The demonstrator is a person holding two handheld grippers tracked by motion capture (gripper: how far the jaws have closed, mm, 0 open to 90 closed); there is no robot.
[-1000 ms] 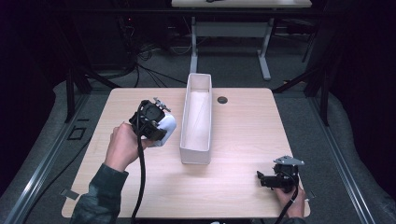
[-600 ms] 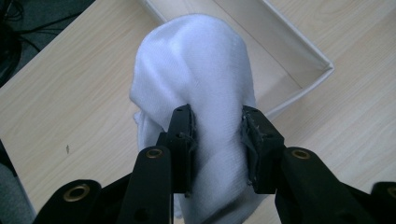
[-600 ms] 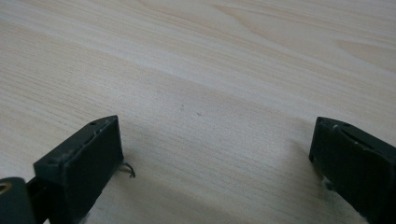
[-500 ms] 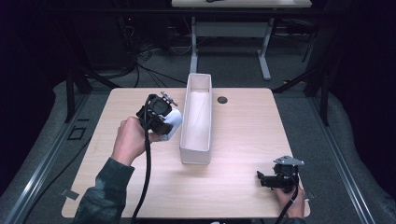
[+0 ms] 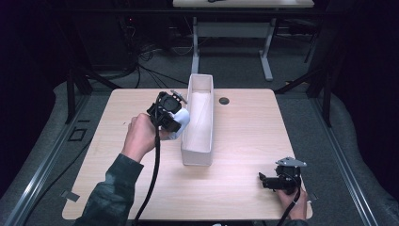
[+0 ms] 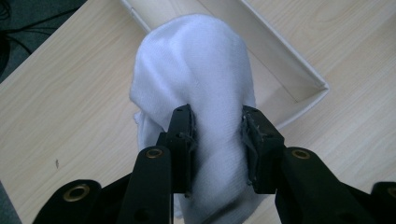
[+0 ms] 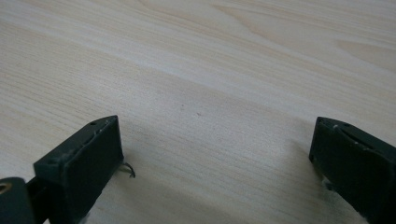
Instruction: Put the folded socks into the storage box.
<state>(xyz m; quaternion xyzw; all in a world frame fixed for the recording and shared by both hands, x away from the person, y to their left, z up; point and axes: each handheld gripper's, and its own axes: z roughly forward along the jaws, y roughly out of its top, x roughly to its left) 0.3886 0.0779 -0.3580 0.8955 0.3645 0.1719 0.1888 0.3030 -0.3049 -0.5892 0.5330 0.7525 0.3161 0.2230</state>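
A soft white rolled sock bundle (image 6: 196, 93) is clamped between the jaws of the left gripper (image 5: 170, 113), the black pads being pressed into the knit on both sides so that the fabric bulges above them. In the high view the bundle (image 5: 181, 123) is seen just beside the left long wall of the long, narrow white open-topped box (image 5: 201, 82), which is taken here as the landmark; the bundle is held above the light wooden table (image 5: 244, 136) at roughly the middle of the box's length. In the left gripper view one end corner of the box (image 6: 308, 88) is seen just beyond the bundle, so the load is judged to be near the rim but not yet over the opening.

The right gripper (image 5: 277, 181) is rested on the table well apart from the box, off its near right corner, with its jaws spread wide and nothing between them (image 7: 215, 154).

The carrying step is judged to be in hand: the bundle is being brought to the box. For the next move, the bundle needs to be carried over the left wall until it is centred above the interior, lowered inside, and only then released, since an early release could leave it caught on the rim or dropped outside
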